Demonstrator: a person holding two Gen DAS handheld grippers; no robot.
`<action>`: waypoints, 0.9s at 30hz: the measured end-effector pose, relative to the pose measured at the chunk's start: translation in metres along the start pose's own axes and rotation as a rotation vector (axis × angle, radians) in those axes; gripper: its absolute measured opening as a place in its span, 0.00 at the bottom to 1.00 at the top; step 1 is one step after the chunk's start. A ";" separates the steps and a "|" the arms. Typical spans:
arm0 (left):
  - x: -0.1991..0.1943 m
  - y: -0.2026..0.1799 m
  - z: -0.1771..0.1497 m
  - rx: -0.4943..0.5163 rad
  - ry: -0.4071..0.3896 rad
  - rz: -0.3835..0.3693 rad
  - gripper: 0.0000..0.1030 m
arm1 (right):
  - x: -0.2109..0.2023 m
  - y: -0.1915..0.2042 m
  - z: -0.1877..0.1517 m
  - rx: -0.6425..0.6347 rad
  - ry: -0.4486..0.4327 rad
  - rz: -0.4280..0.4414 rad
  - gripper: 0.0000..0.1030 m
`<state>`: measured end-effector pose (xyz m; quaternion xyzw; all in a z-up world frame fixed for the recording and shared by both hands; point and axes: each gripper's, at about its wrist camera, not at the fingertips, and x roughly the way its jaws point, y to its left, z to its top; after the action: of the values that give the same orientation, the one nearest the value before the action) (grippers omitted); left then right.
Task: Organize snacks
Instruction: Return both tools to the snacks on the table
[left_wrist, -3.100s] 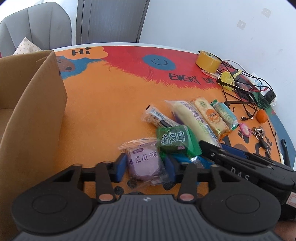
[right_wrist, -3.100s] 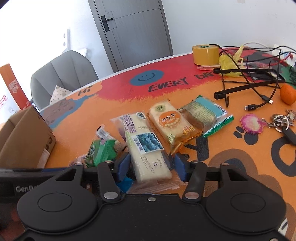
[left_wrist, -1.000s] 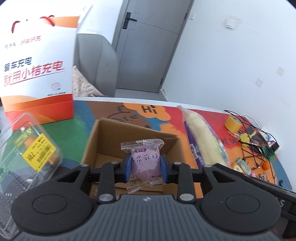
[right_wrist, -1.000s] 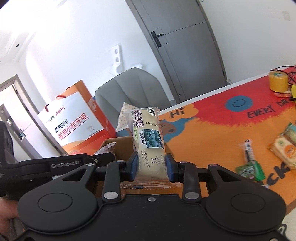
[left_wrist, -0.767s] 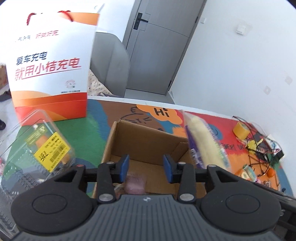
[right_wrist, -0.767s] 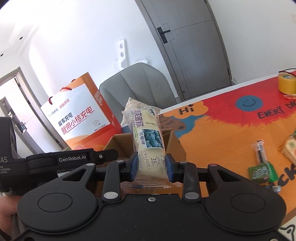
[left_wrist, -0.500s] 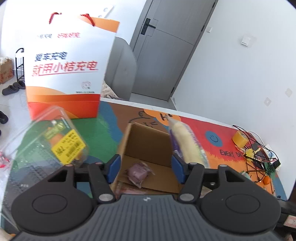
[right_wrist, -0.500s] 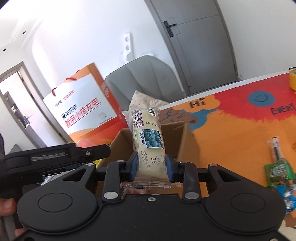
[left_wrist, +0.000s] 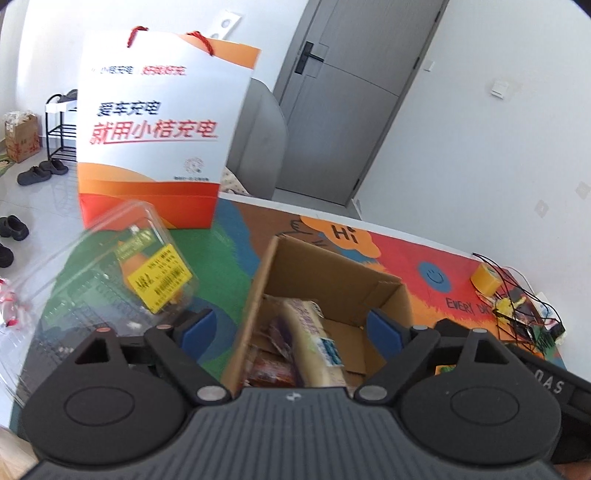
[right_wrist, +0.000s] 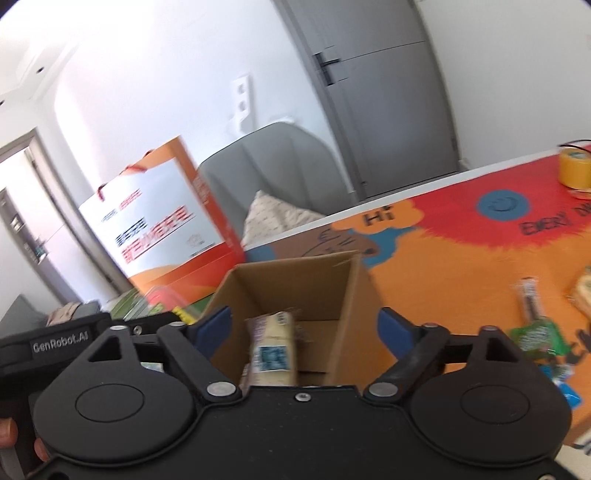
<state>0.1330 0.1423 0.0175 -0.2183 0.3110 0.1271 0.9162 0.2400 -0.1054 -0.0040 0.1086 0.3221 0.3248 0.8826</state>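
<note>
An open cardboard box (left_wrist: 334, 282) (right_wrist: 347, 291) stands on the colourful table mat. The long pale cake packet (left_wrist: 317, 341) (right_wrist: 273, 349) lies inside it, next to the purple snack packet (left_wrist: 282, 338) and a reddish packet (left_wrist: 271, 371). My left gripper (left_wrist: 291, 330) is open and empty above the box. My right gripper (right_wrist: 306, 330) is open and empty above the box too. A green snack packet (right_wrist: 537, 336) and a thin dark stick packet (right_wrist: 530, 299) lie on the mat to the right.
A white and orange paper bag (left_wrist: 155, 129) (right_wrist: 162, 229) stands behind the box. A clear plastic clamshell with a yellow label (left_wrist: 122, 273) lies left of the box. A yellow tape roll (left_wrist: 487, 277) (right_wrist: 574, 168) and tangled cables (left_wrist: 524, 310) are far right. A grey chair (right_wrist: 280, 173) stands beyond the table.
My right gripper has opened and the long cake packet has dropped into the box. My left gripper, which let go of the purple packet earlier, has opened wider.
</note>
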 end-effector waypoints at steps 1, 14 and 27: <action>0.000 -0.003 -0.002 0.007 0.001 -0.006 0.86 | -0.004 -0.004 0.000 0.002 -0.006 -0.013 0.86; 0.005 -0.052 -0.021 0.080 0.029 -0.093 0.87 | -0.050 -0.060 -0.012 0.075 -0.061 -0.154 0.95; 0.005 -0.107 -0.053 0.210 0.088 -0.177 0.87 | -0.079 -0.099 -0.030 0.112 -0.074 -0.222 0.96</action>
<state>0.1494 0.0240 0.0111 -0.1532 0.3419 0.0027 0.9272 0.2241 -0.2324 -0.0276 0.1333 0.3167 0.2025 0.9170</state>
